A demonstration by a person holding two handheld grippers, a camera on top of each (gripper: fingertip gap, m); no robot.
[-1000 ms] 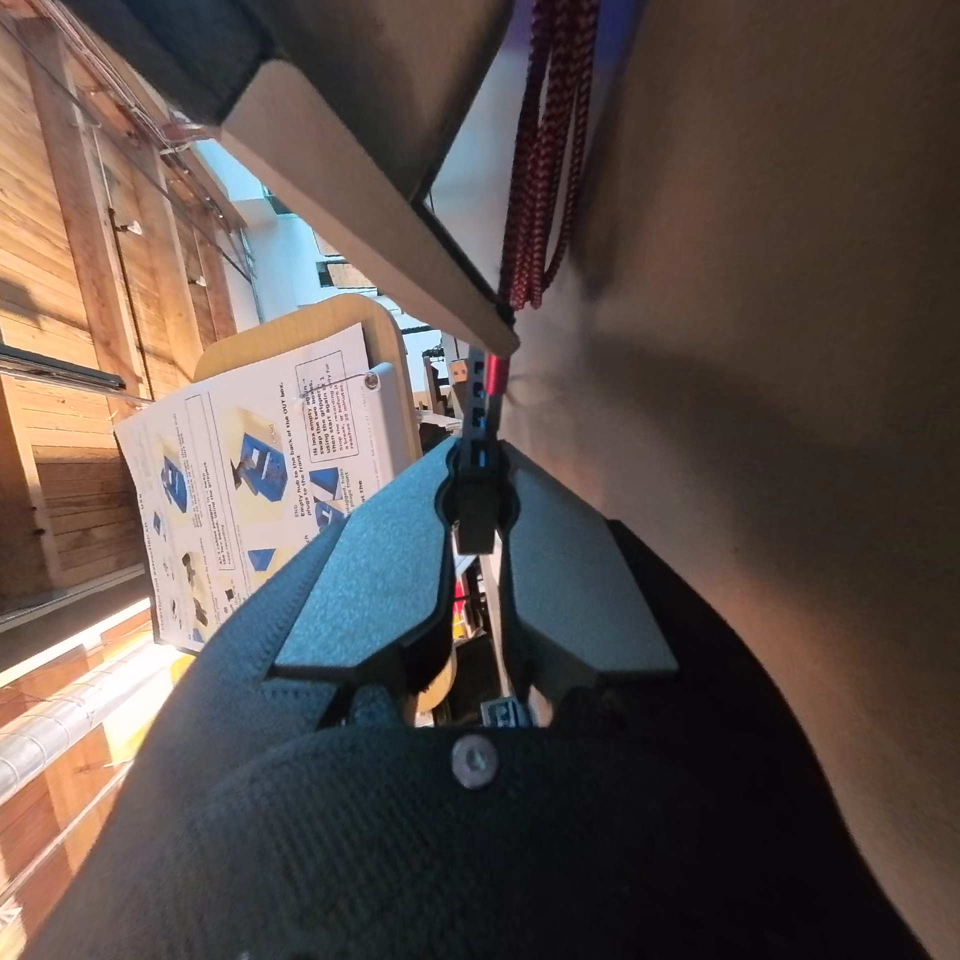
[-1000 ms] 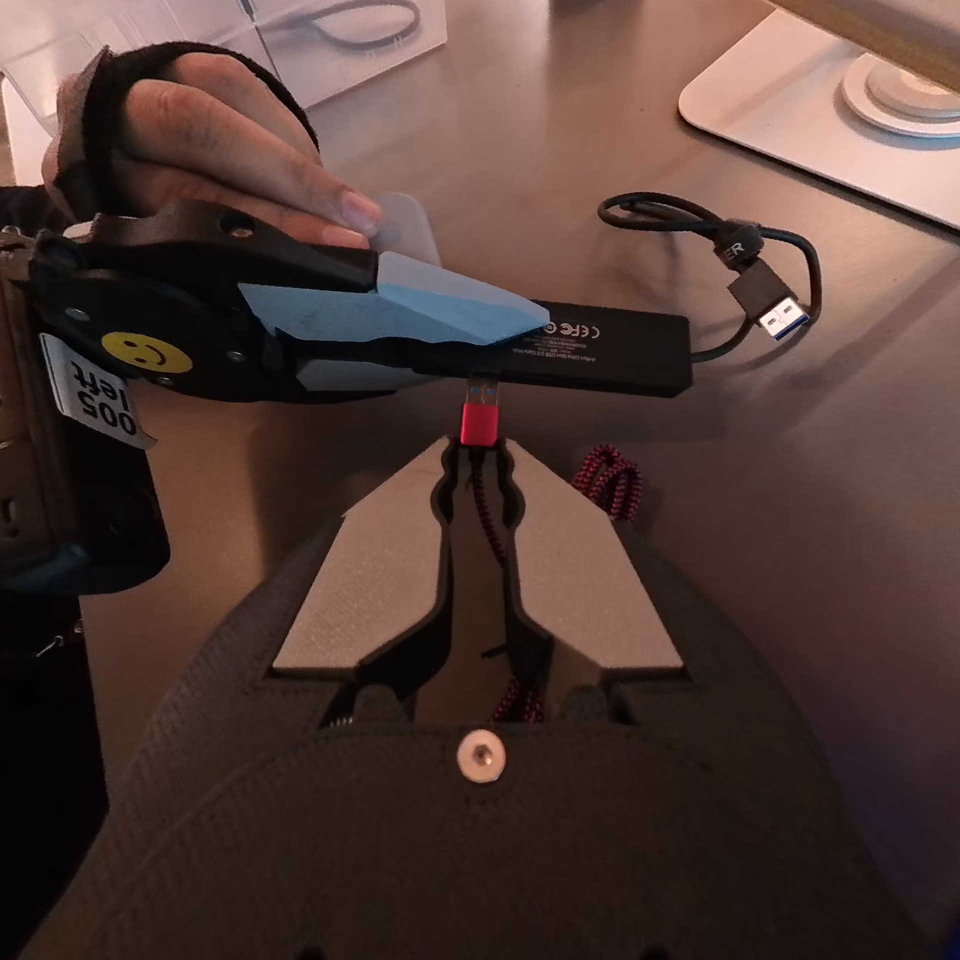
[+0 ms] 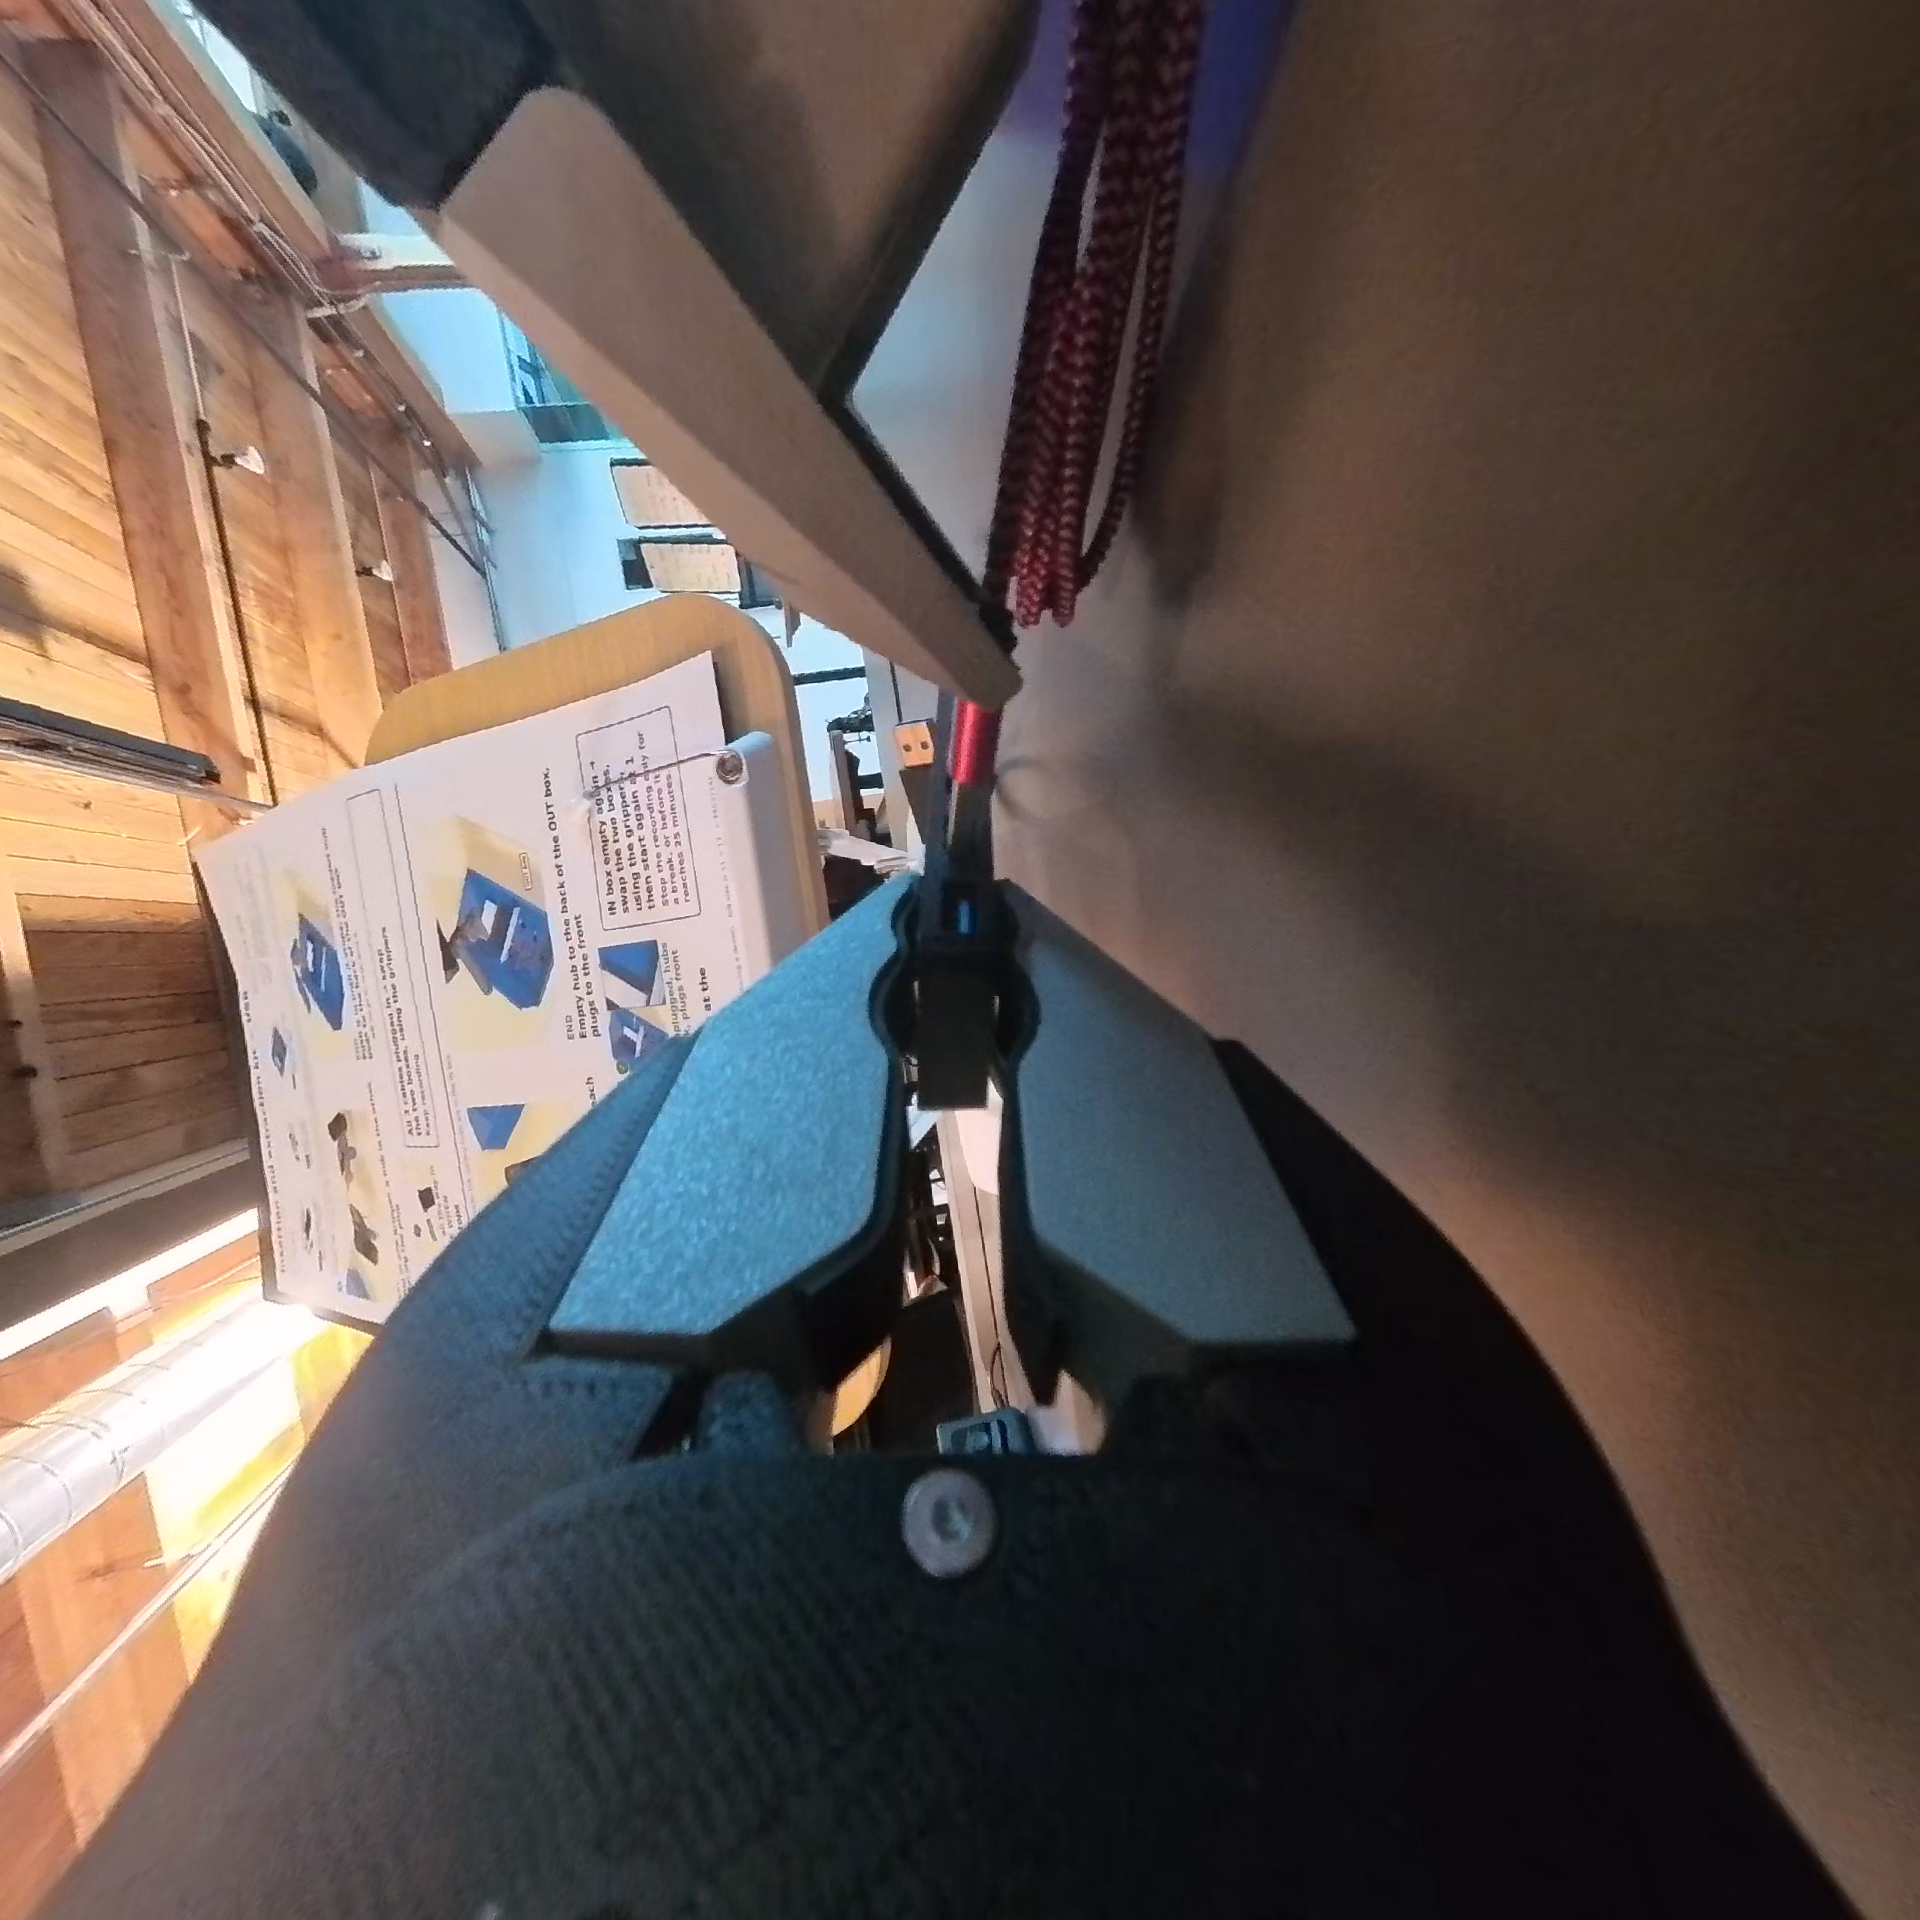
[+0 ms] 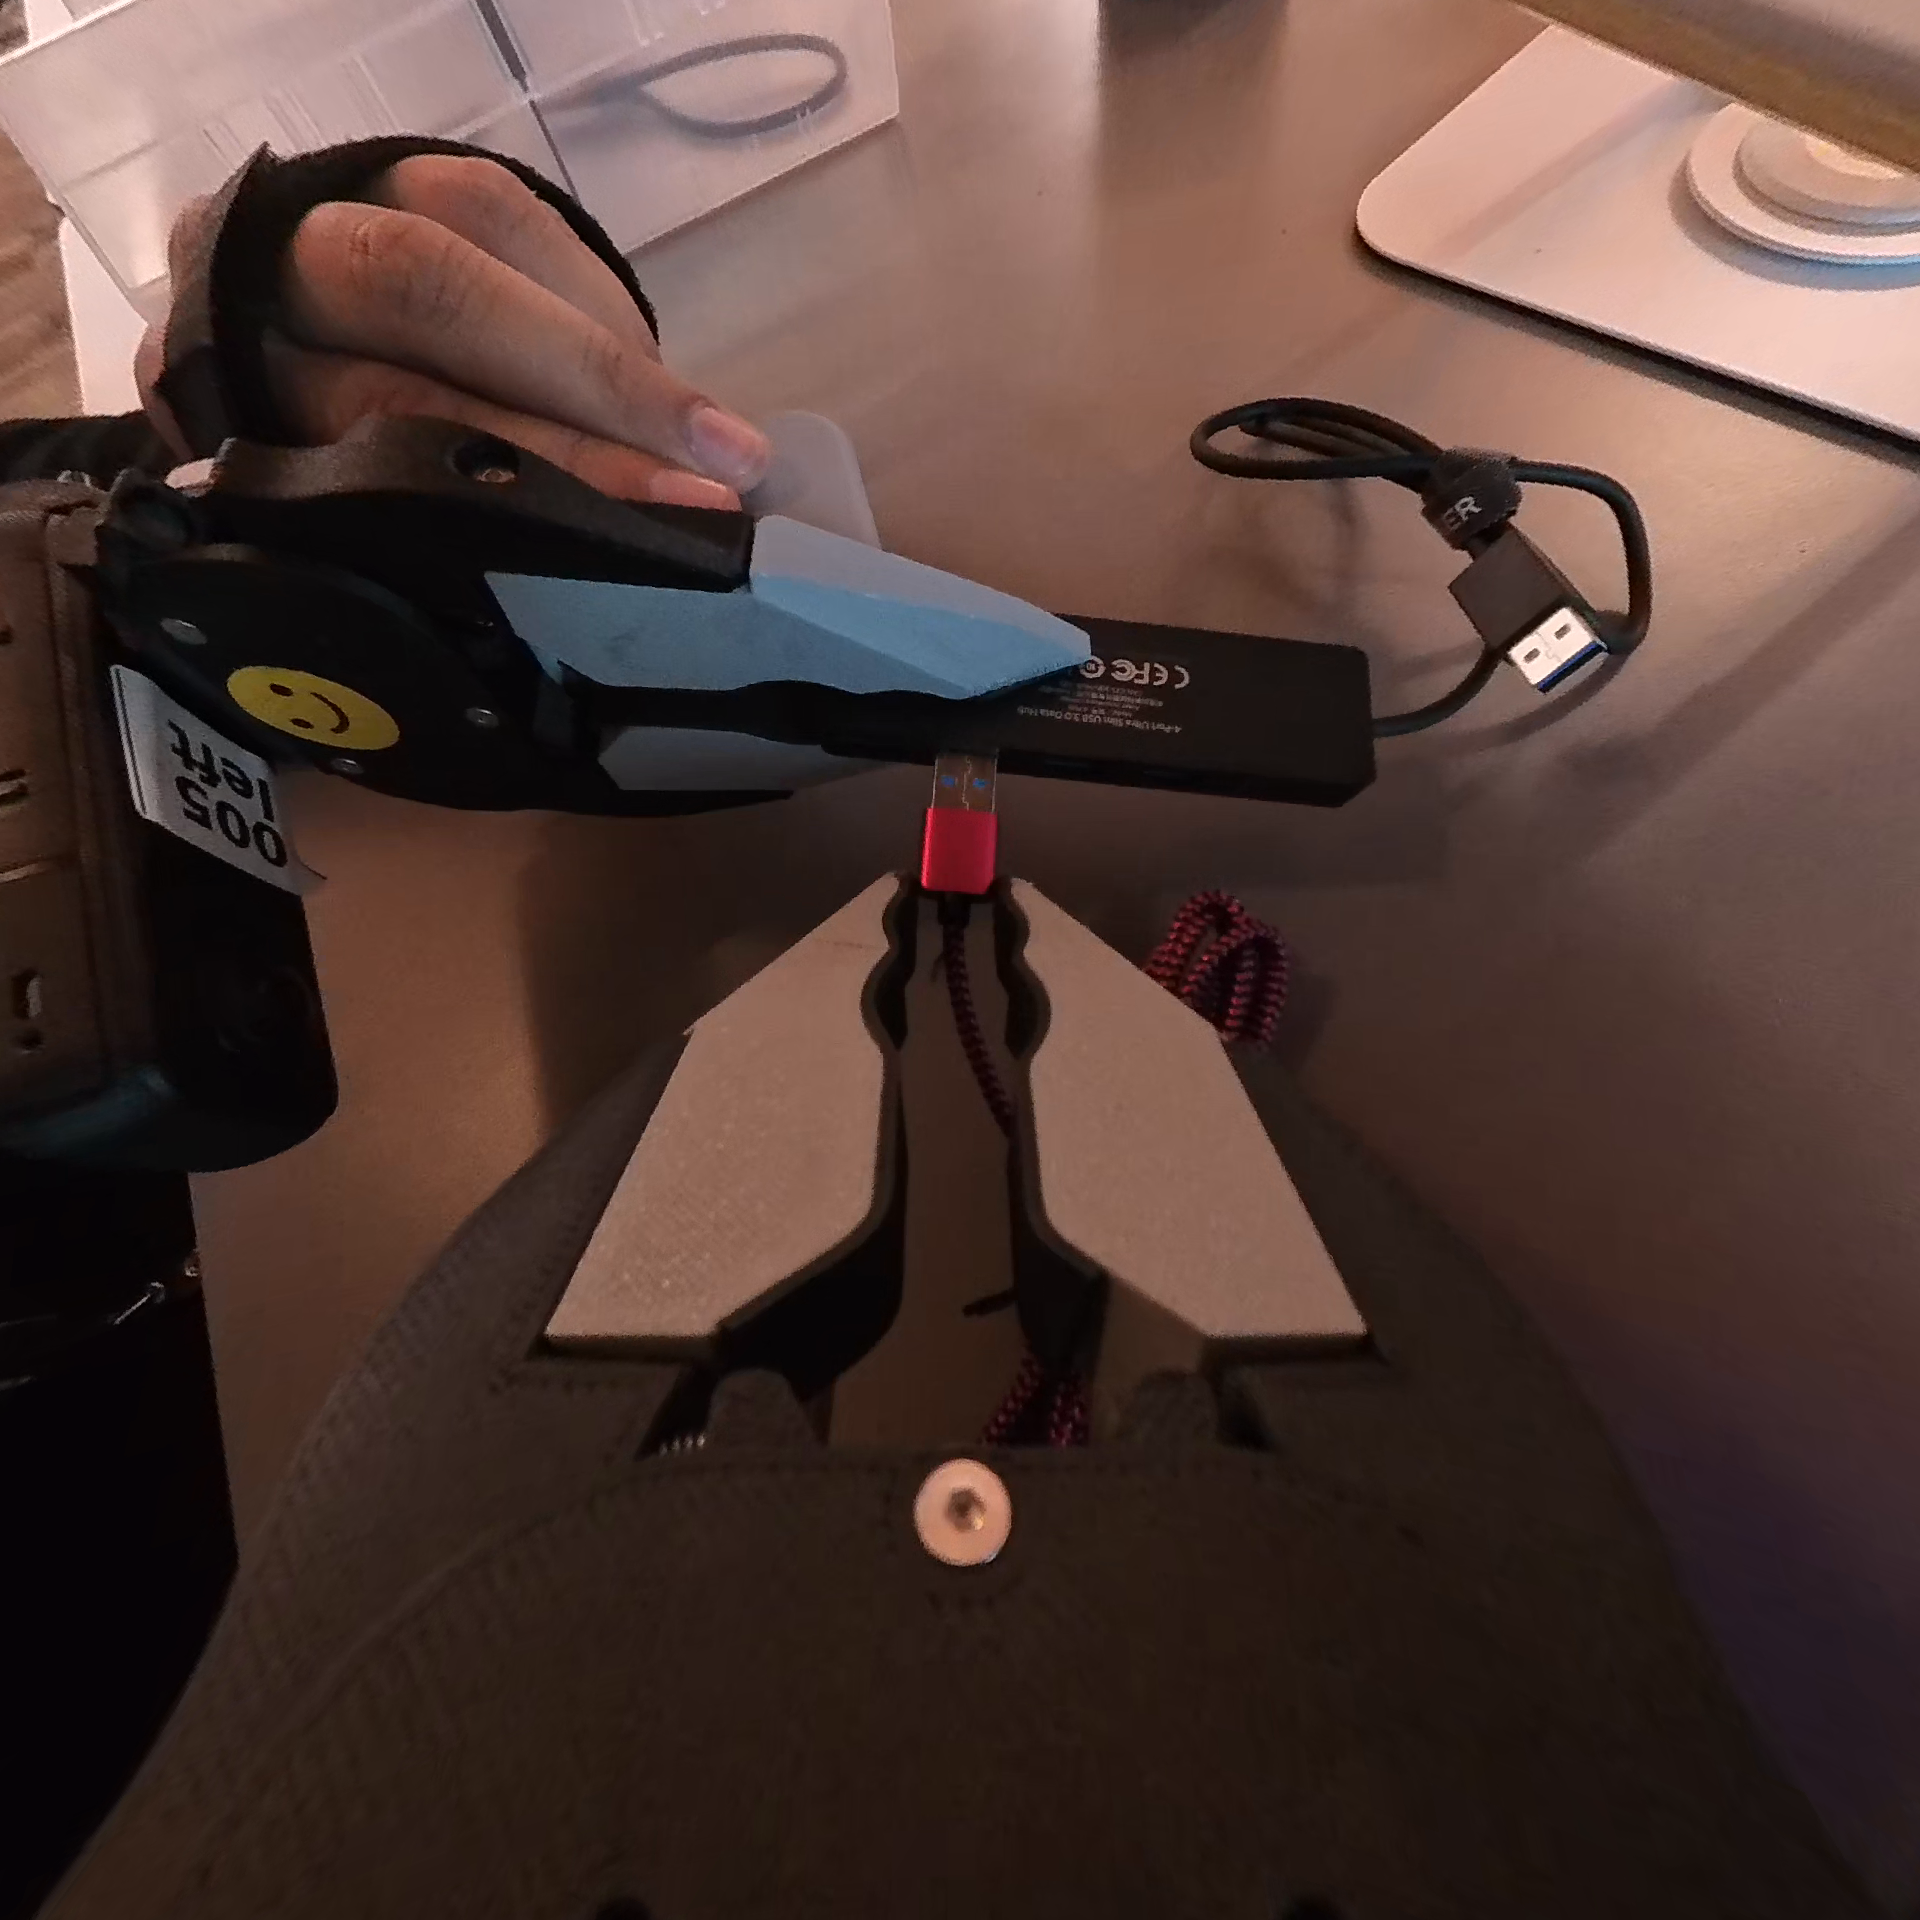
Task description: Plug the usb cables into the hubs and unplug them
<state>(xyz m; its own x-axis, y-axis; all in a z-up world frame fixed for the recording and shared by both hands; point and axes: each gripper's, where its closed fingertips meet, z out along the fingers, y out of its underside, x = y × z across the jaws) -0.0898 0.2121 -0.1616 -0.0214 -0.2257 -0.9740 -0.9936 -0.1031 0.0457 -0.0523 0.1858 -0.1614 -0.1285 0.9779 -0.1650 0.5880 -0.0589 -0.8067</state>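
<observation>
right tool (image 4: 958, 883) pinching red plug (image 4: 960, 850), left tool (image 3: 958, 914) clamping hub (image 4: 1195, 707)

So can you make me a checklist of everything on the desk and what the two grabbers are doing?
Surface: grey desk, mostly bare.
Job's things: black hub held above the desk; red plug partly in a hub port, metal tip showing.
Clutter: clear box at back; monitor stand at back right.
Grippers: left gripper shut on hub; right gripper shut on red plug.
Cables: hub's black lead coiled, its plug free; red braided cable bunched on desk.
Surroundings: instruction sheet, wooden wall.
</observation>
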